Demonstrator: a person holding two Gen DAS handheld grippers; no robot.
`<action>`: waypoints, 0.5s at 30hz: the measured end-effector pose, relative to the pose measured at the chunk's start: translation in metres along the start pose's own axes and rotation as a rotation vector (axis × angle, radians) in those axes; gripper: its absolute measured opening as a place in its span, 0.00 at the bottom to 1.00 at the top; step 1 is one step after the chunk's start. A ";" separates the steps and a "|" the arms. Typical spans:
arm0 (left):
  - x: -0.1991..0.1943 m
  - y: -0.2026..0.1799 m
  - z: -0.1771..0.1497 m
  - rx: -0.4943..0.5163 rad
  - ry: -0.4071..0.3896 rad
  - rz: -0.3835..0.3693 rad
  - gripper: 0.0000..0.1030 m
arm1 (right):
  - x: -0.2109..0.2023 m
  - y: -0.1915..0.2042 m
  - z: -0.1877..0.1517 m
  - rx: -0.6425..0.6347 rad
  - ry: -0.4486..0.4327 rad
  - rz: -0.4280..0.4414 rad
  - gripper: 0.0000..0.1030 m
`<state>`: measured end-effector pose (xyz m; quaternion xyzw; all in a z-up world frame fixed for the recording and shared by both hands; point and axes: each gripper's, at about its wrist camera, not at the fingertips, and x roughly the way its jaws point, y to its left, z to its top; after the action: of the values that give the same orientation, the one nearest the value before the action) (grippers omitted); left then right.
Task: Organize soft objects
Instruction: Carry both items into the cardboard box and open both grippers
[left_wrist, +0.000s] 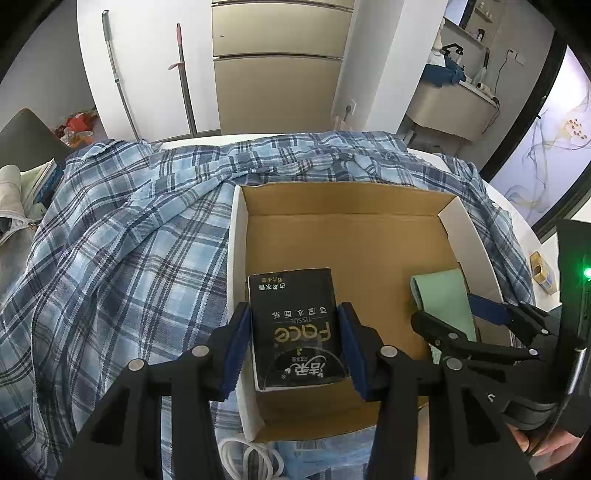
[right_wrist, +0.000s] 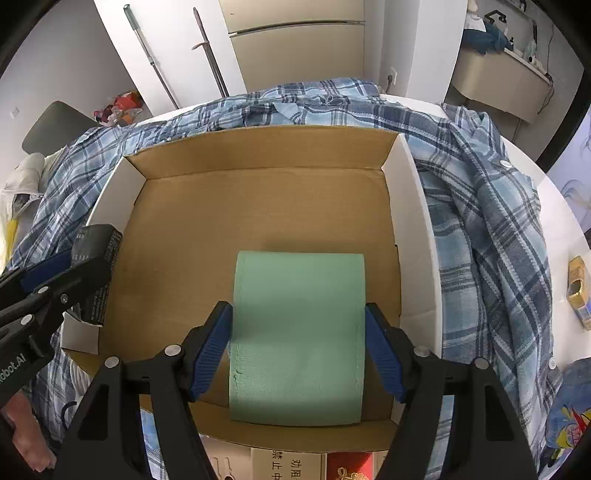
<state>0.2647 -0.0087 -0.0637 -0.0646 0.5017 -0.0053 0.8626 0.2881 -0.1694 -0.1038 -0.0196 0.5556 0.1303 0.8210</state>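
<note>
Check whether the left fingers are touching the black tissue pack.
Touching. The left wrist view shows both blue fingers pressed flush against the sides of the tissue pack, no gap on either side, above the box.

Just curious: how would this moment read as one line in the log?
left gripper: shut on black tissue pack | right gripper: shut on green roll | both over cardboard box

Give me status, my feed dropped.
Left gripper shut on tissue pack, right gripper on green roll. Both inside box. Nothing blocking.
</note>
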 end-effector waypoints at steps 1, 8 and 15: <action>0.000 0.000 0.000 -0.001 0.002 -0.002 0.48 | -0.001 -0.001 0.000 0.005 -0.002 0.003 0.68; -0.004 -0.008 0.000 0.040 -0.026 0.023 0.63 | -0.009 0.000 0.006 -0.026 -0.059 -0.016 0.69; -0.014 -0.010 0.001 0.045 -0.061 0.026 0.71 | -0.018 0.003 0.009 -0.031 -0.102 -0.058 0.77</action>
<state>0.2596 -0.0174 -0.0502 -0.0390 0.4757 -0.0033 0.8787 0.2895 -0.1686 -0.0839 -0.0418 0.5101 0.1158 0.8512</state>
